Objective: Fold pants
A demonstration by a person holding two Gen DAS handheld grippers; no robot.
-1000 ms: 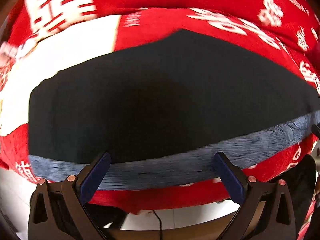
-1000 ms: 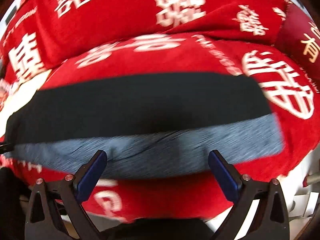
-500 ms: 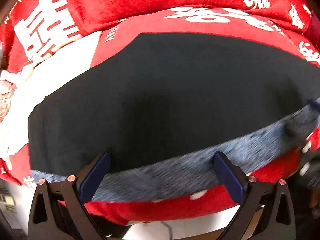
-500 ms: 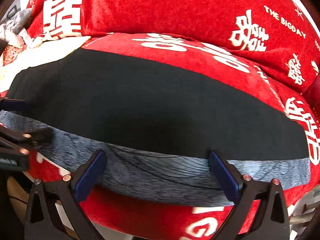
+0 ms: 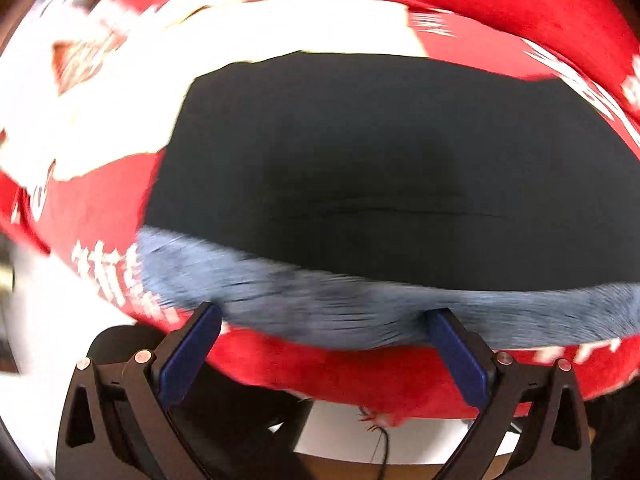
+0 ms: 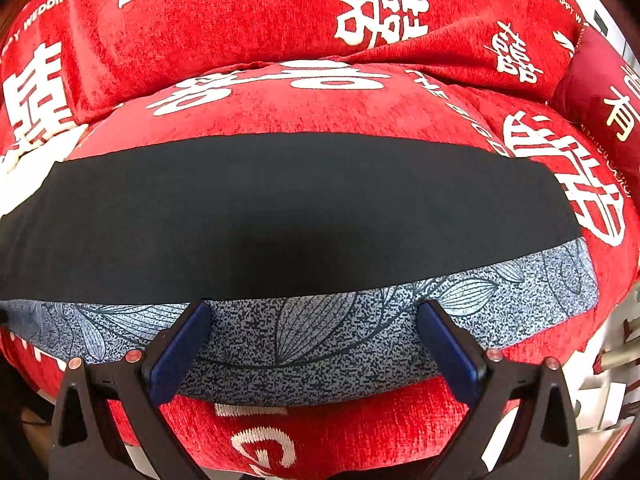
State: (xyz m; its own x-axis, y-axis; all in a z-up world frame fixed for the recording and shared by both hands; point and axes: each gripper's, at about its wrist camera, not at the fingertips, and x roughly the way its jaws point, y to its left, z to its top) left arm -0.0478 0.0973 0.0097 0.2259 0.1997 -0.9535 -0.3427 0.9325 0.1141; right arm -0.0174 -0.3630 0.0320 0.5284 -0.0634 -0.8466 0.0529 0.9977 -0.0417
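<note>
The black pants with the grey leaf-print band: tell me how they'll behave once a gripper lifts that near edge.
The black pants lie flat and follow the curve of the red cushion, so they will probably droop limply. The leaf-print band looks thin, likely light to lift. Both the left gripper and the right gripper are open, so nothing is pinned yet.

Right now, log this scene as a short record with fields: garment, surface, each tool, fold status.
garment: black pants with a blue-grey leaf-print band along the near edge, lying flat
surface: red cover with white characters
left tool: open, at the band's near edge, gripping nothing
right tool: open, fingers over the band, gripping nothing
other: white cloth beyond the pants' far left corner
fold status: next fold not started
</note>
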